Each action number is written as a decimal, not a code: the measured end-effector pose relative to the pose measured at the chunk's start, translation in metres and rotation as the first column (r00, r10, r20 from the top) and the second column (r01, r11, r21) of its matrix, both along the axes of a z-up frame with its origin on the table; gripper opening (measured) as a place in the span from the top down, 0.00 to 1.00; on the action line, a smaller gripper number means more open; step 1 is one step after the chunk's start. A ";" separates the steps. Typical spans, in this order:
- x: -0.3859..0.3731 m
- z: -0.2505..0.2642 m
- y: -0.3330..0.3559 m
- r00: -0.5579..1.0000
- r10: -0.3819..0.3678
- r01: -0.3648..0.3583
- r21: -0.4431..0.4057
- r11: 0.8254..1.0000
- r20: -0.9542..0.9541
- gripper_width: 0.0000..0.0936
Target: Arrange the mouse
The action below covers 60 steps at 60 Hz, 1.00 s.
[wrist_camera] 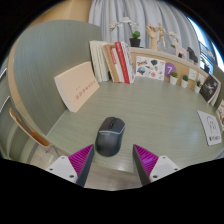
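Tongs (115,160) parted around one mouse (110,136) on table (165,120).

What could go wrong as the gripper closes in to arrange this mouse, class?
1. The gripper is open, and the mouse sits just ahead of its fingers, angled to them; its rounded shell could slip or twist when pinched.
2. If pushed rather than gripped, the mouse may slide across the smooth table toward the leaning board and books.

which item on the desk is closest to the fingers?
The dark mouse, just ahead between the open hand-held gripper fingers; the books stand far beyond.
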State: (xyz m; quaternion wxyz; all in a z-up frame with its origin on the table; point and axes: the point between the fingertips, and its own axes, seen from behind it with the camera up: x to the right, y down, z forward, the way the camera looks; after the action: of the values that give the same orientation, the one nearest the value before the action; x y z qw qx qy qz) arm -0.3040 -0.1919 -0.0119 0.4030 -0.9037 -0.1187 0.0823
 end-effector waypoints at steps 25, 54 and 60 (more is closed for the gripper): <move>-0.019 -0.006 0.048 0.995 -0.082 0.085 -0.063 0.994 0.048 0.51; 0.011 0.035 0.069 0.998 -0.063 0.061 -0.113 0.992 -0.016 0.66; 0.069 0.099 0.102 0.998 -0.058 0.058 0.013 0.998 -0.008 0.66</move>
State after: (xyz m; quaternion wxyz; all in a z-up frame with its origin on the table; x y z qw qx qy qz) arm -0.2348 -0.0894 0.0866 0.4117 -0.9037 -0.0915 0.0735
